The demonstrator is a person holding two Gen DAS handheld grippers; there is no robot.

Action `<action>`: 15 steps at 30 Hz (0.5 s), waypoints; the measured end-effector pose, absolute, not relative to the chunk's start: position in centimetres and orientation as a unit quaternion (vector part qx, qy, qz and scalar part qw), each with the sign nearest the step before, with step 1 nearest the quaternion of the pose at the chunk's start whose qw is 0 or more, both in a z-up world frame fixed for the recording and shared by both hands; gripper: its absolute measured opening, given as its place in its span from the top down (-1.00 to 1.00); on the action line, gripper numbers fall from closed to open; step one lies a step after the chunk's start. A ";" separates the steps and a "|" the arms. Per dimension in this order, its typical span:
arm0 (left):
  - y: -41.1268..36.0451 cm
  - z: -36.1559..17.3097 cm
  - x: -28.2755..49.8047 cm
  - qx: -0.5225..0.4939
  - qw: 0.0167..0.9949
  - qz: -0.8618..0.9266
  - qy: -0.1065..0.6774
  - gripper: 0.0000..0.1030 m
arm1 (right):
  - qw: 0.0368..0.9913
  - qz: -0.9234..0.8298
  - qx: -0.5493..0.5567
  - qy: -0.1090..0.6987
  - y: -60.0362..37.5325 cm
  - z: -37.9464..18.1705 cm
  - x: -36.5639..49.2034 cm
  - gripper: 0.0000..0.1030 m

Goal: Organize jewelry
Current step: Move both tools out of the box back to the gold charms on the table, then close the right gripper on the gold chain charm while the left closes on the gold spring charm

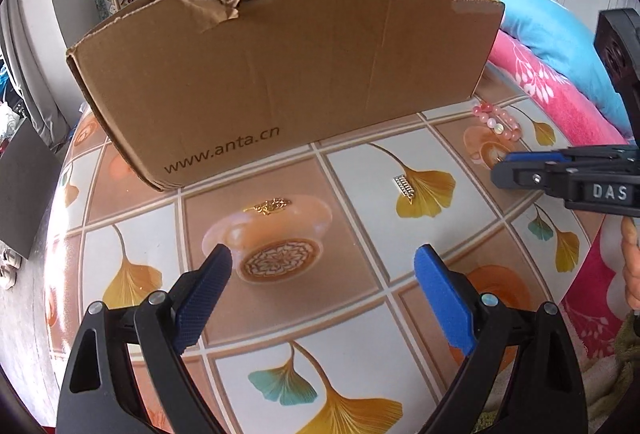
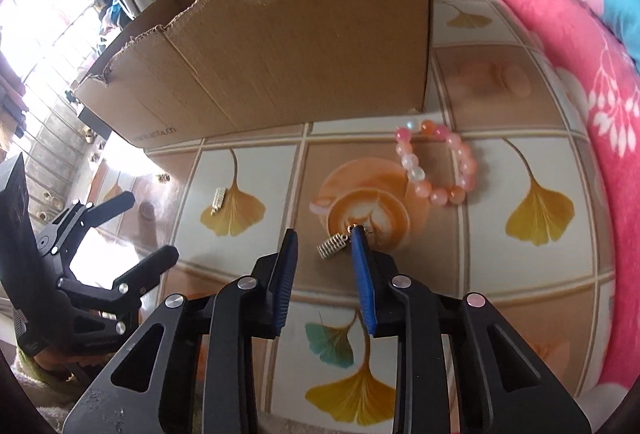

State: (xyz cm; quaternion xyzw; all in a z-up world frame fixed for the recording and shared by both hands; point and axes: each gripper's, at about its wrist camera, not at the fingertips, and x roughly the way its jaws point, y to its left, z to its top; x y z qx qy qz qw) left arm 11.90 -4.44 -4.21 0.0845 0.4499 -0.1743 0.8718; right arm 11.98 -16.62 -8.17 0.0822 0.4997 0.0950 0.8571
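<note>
In the right wrist view my right gripper [image 2: 324,234] hangs low over the tiled tablecloth. A small silver coil earring [image 2: 332,245] lies between its blue pads, close to the right one, with a clear gap to the left pad. A pink bead bracelet [image 2: 412,165] lies beyond it near the box corner. In the left wrist view my left gripper [image 1: 324,258] stands wide open above the table. A gold ornament [image 1: 272,205] and a silver comb-shaped earring [image 1: 404,186] lie ahead of it. The bracelet [image 1: 498,121] and my right gripper [image 1: 504,169] show at the right.
An open cardboard box [image 1: 280,73] with a torn rim stands at the back of the table [image 1: 352,161]. A pink blanket [image 2: 580,53] and a blue one [image 1: 560,33] border the right side. A person's fingers [image 1: 630,258] show at the right edge.
</note>
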 end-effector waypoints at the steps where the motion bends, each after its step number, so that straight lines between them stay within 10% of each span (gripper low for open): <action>1: -4.4 -4.3 12.0 0.083 0.871 -0.174 0.451 -0.76 | 0.859 0.097 0.077 0.497 -16.3 -8.2 12.3 0.56; 15: -3.9 -4.1 12.1 0.076 0.876 -0.171 0.444 -0.76 | 0.874 0.094 -0.012 0.476 -13.9 -8.2 11.9 0.78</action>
